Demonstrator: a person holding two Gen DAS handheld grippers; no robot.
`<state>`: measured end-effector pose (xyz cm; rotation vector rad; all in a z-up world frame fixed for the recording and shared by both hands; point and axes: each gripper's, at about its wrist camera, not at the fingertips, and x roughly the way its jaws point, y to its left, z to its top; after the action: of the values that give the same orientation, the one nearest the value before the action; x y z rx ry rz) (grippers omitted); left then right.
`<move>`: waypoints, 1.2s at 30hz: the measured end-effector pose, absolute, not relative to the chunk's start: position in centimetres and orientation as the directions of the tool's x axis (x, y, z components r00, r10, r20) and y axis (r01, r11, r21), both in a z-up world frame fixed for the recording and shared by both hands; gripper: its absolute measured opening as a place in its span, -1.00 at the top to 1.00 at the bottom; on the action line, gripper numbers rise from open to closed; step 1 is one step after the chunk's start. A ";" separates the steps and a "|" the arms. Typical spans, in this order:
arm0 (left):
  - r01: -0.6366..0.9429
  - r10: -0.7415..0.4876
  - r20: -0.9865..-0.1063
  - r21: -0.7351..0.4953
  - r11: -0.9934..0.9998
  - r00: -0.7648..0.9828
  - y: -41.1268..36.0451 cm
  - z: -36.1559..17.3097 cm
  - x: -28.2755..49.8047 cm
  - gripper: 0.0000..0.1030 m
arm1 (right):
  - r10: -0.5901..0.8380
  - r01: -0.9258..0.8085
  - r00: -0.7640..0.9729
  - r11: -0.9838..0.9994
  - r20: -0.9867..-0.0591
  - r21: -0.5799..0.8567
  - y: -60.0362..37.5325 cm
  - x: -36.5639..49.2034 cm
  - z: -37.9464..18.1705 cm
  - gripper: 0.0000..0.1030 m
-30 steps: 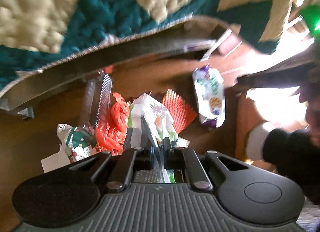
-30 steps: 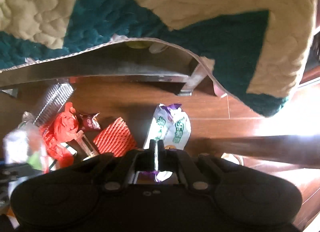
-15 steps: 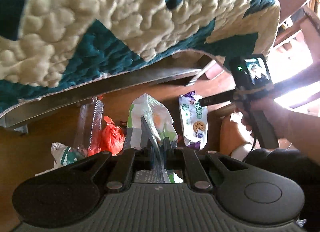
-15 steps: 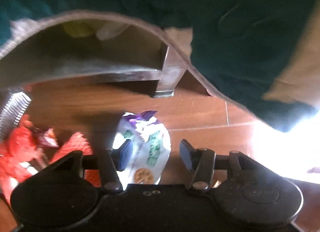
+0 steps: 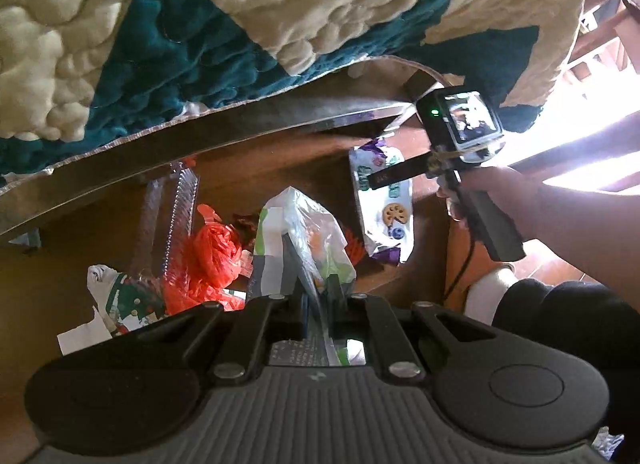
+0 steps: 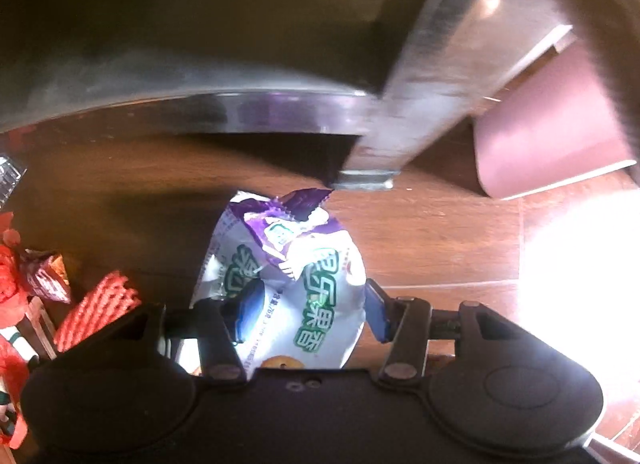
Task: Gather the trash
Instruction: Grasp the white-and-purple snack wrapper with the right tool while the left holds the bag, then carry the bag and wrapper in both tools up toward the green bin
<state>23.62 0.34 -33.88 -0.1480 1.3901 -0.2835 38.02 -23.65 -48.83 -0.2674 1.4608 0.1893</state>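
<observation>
The purple-and-white snack packet [image 6: 288, 280] is lying flat on the wooden floor [image 6: 440, 240], in the lower middle of the right wrist view, directly under the right tool [image 6: 306, 314]. Its long axis is running up the frame, from the torn purple end near the metal leg [image 6: 404, 144] above down to the tool body, so the two blue pads are standing to either side of its narrow width (one against the left edge, one just off the right edge). The jaws have just been opening and are now sitting partly spread with the packet between them, not yet pinching it.

In the left wrist view the same packet [image 5: 382, 204] is lying in the upper right of centre, well apart from the left tool [image 5: 316, 288], which is clamped tight on a thin plastic bag [image 5: 300, 232]. The right hand is clearly the nearer one. The likely next move is a short drop and a squeeze across the packet's width.
</observation>
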 end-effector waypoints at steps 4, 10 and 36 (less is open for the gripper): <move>0.125 -0.280 -0.947 -0.262 0.957 0.155 -0.1 -33.9 23.6 0.84 | -0.052 -0.276 0.098 0.958 -0.994 -0.077 -22.9 37.2 -48.9 0.95; 0.115 -0.283 -0.945 -0.266 0.957 0.165 0.0 -33.5 23.8 0.84 | 0.000 -0.256 0.138 0.966 -0.990 -0.036 -22.2 35.8 -47.5 1.00; 0.205 -0.388 -0.824 -0.332 0.921 0.412 -0.4 -20.1 21.0 0.84 | -0.021 -0.268 0.462 0.950 -0.886 -0.162 -17.9 23.8 -18.7 1.00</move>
<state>21.03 -0.45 -20.07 -0.1900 1.0852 -0.3758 23.79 -17.93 -18.75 -0.2972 1.0835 0.1551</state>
